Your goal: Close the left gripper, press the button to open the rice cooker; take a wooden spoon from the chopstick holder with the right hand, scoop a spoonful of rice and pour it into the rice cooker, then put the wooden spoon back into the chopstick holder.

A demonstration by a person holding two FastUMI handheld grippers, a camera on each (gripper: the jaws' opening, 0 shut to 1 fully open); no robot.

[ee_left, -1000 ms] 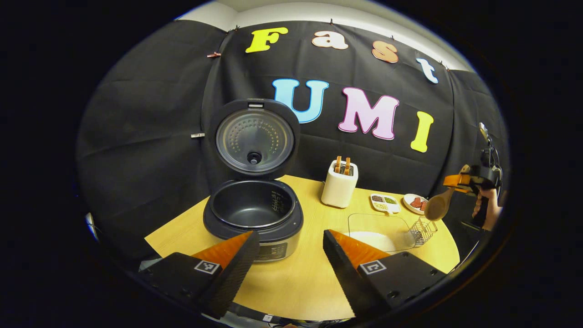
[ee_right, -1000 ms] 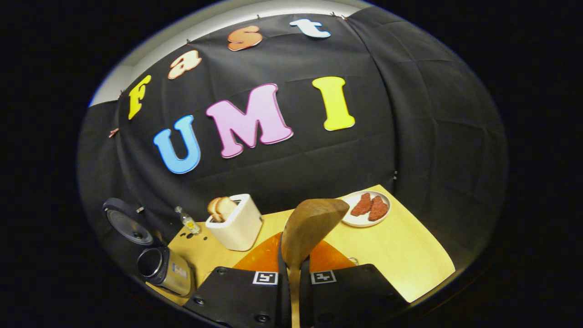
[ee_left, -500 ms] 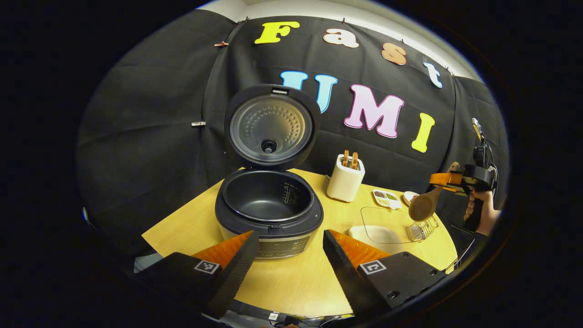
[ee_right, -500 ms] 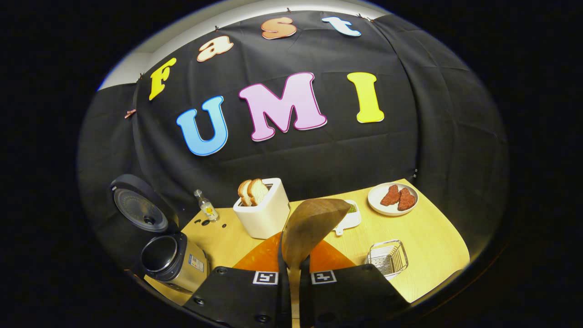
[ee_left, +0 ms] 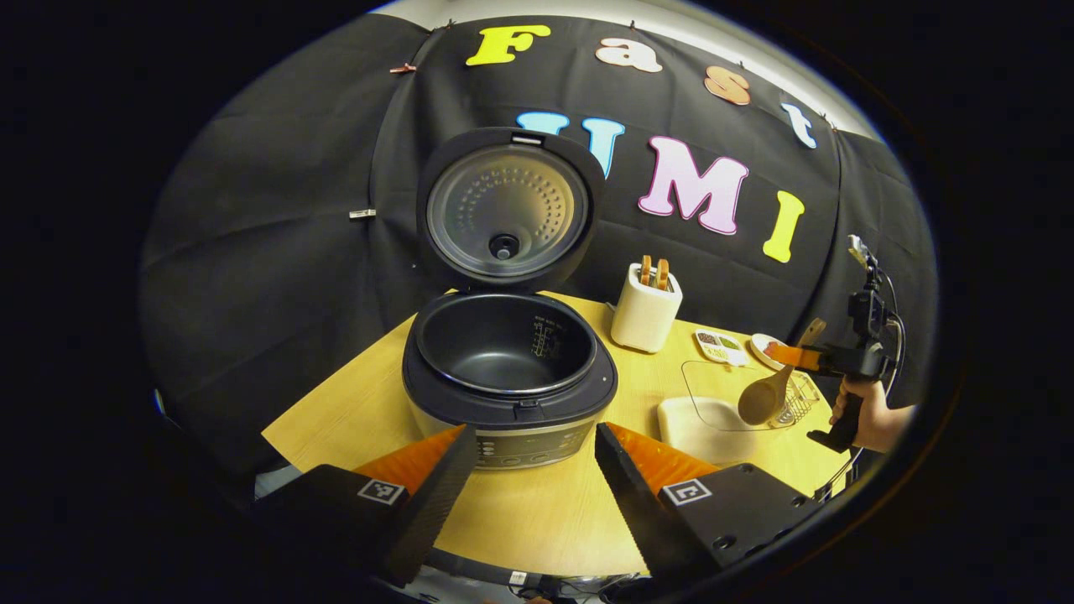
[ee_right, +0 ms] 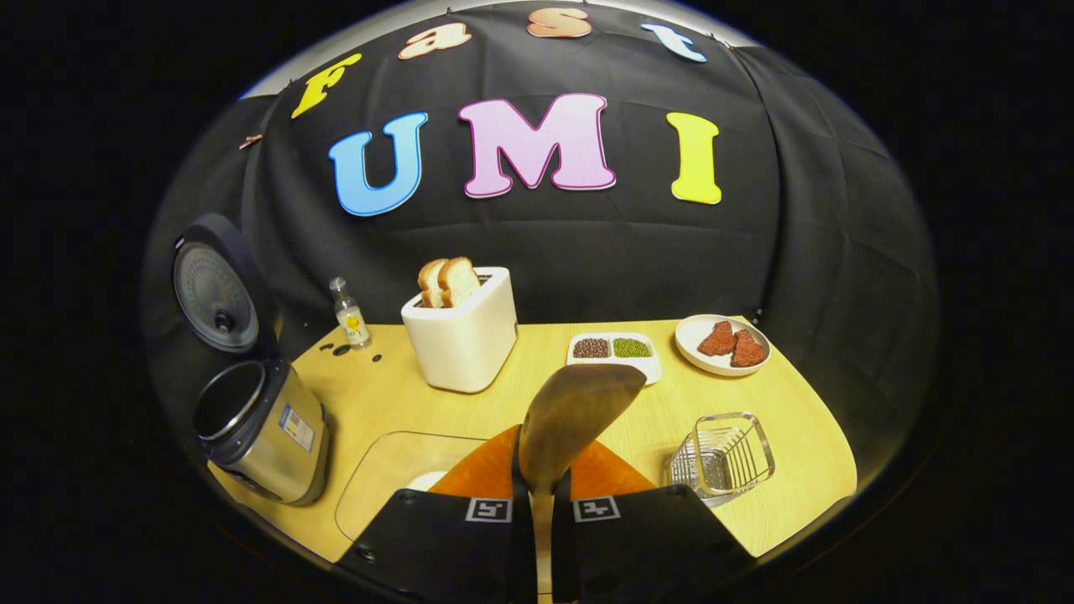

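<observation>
Lowered right gripper clamped on wooden spoon above rice container's rim; left gripper agape, empty.

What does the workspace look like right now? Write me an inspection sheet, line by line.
Surface: wooden table, a few dark spots near the small bottle.
Job's things: rice cooker lid up, pot empty; wooden spoon over the clear rice container; wire chopstick holder empty.
Clutter: toaster with bread, divided bean dish, plate of meat.
Grippers: left gripper open before the cooker; right gripper clamps the spoon handle.
Cables: one trails from the right gripper.
Surroundings: black cloth wall.
</observation>
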